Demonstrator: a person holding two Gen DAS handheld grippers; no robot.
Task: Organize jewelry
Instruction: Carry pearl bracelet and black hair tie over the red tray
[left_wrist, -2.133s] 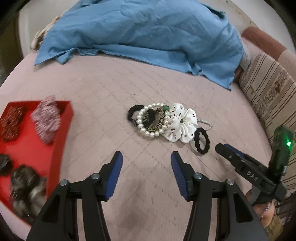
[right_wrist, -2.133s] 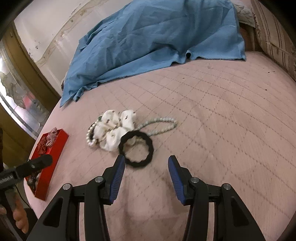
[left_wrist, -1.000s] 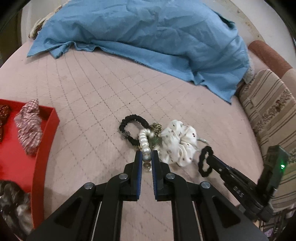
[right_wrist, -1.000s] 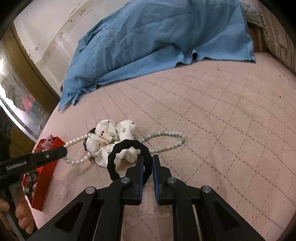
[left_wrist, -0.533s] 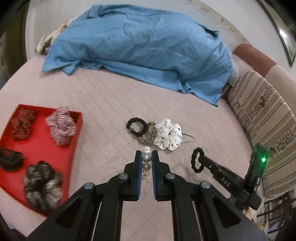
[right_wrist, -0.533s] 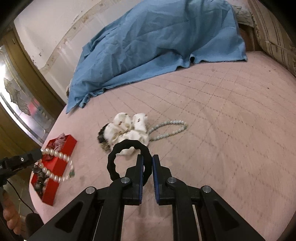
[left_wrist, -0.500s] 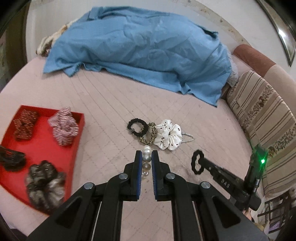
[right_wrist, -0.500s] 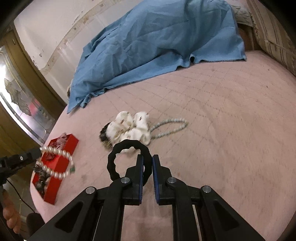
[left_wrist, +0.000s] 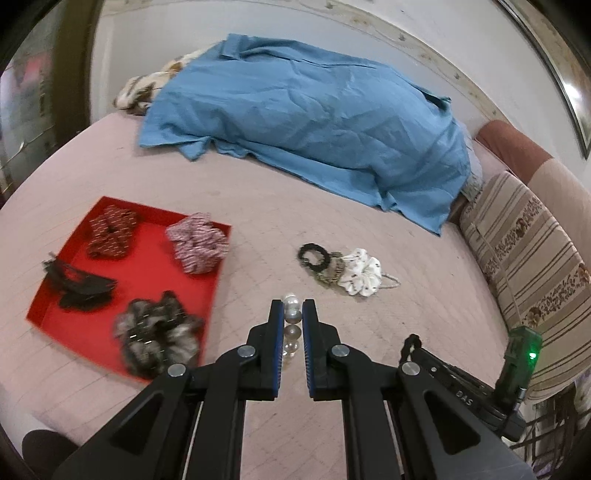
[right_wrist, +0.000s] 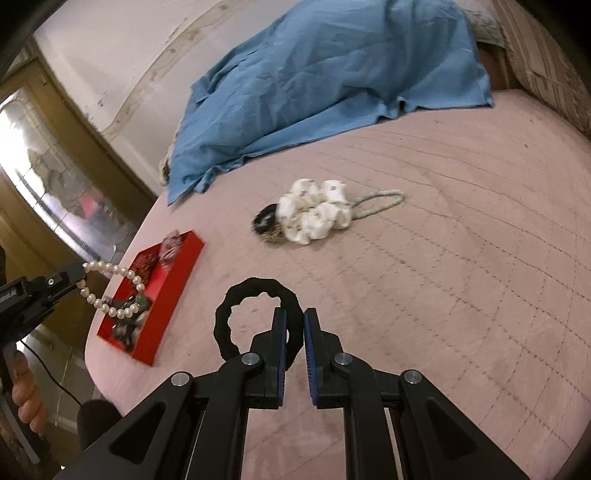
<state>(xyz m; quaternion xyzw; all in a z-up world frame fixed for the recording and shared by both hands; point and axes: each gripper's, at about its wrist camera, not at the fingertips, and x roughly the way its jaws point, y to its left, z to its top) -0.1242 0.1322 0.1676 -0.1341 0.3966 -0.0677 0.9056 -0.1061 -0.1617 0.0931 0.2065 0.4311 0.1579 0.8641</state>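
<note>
- Left gripper (left_wrist: 293, 314): jaws clamped on pearl bracelet (left_wrist: 291, 308); a few beads show in the slot between the pads. From the right wrist view the loop (right_wrist: 110, 291) hangs free off the tips at 9 o'clock, in front of the tray.
- Right gripper (right_wrist: 294, 325): jaws pinched on black hair tie (right_wrist: 255, 314); the ring stands up and out to 11 o'clock from the pads, clear of the bed.
- Writing: "DAS" on the right gripper's body (left_wrist: 463, 393), seen from the left wrist view at 4 o'clock, beside a green LED (left_wrist: 532, 355). No other legible text.
- Red tray (left_wrist: 192, 291) sits at 9–10 o'clock of the left jaws, on the pink quilted bed (left_wrist: 258, 199). It holds a pink-white scrunchie (left_wrist: 197, 246), a dark red patterned scrunchie (left_wrist: 110, 230), a black clip (left_wrist: 79, 282) and a grey furry scrunchie (left_wrist: 157, 332).
- Loose pile at 1 o'clock of the left jaws: black scrunchie (left_wrist: 314, 254), leopard tie (left_wrist: 330, 275), white dotted scrunchie (left_wrist: 360, 271), pale bead necklace (left_wrist: 391, 282), all touching.
- Far side: blue cloth (left_wrist: 314, 122) at 12 o'clock; striped cushion (left_wrist: 528, 266) at 3 o'clock.
- Nothing sits on the bed between the left jaws and the tray.
</note>
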